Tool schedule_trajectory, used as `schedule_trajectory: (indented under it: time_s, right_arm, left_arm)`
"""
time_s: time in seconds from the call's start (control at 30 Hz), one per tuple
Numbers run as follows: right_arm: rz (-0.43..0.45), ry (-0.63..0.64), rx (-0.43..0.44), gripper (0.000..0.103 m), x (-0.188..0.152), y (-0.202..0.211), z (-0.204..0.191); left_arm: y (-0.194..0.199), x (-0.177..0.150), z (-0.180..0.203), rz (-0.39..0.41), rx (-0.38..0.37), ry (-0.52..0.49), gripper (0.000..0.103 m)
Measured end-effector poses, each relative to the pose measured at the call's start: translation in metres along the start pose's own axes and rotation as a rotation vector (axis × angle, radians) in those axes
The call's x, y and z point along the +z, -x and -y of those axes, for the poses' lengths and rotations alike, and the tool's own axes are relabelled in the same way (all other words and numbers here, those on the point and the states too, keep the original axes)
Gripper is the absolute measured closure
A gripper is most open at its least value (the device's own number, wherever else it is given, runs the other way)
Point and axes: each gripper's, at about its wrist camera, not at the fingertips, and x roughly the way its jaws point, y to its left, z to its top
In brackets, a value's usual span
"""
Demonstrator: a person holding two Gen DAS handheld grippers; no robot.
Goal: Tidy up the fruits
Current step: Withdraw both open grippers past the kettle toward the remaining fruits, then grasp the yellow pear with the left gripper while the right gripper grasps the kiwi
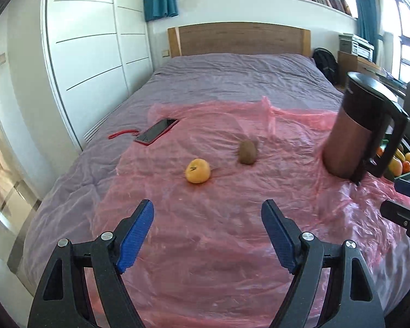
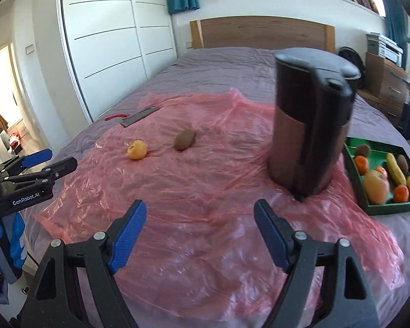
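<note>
Over the near edge of the pink plastic sheet (image 1: 205,246) both my grippers hover, holding nothing: the left gripper (image 1: 207,235) has its blue pads spread wide, and so does the right gripper (image 2: 199,232). Farther out on the sheet lie two loose fruits, a yellow-orange fruit (image 1: 197,170) and a kiwi (image 1: 248,152) just beyond it, close together but apart. The green tray (image 2: 354,175), already holding oranges, a banana and kiwis, sits to my right behind a tall dark kettle (image 2: 311,125) (awkwardly placed). I judge I am between picks. Next, I should reach my left gripper forward, straddle the yellow-orange fruit, close gently, then carry it around the kettle.
</note>
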Motion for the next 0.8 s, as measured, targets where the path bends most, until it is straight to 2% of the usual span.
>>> schedule_trajectory:
  time_s: [0.17, 0.27, 0.43, 0.53, 0.63, 0.8]
  right_arm:
    - [-0.014, 0.028, 0.024, 0.0, 0.037, -0.052, -0.023]
    - [-0.02, 0.023, 0.03, 0.0, 0.06, -0.086, -0.029]
    - [-0.052, -0.004, 0.036, 0.0, 0.091, -0.15, -0.029]
    - [-0.088, -0.039, 0.038, 0.0, 0.1, -0.191, -0.025]
    - [-0.134, -0.061, 0.036, 0.0, 0.101, -0.227, -0.021]
    - [-0.166, -0.069, 0.041, 0.001, 0.103, -0.266, -0.021]
  left_arm:
    - [-0.047, 0.014, -0.04, -0.022, -0.006, 0.103, 0.027]
    - [-0.079, 0.025, -0.048, -0.036, -0.029, 0.129, 0.027]
    - [-0.142, 0.038, -0.047, -0.117, -0.099, 0.14, 0.027]
    - [-0.176, 0.038, -0.041, -0.141, -0.069, 0.124, 0.027]
    - [-0.203, 0.035, -0.039, -0.18, -0.077, 0.141, 0.027]
    - [-0.227, 0.027, -0.039, -0.204, -0.069, 0.163, 0.028]
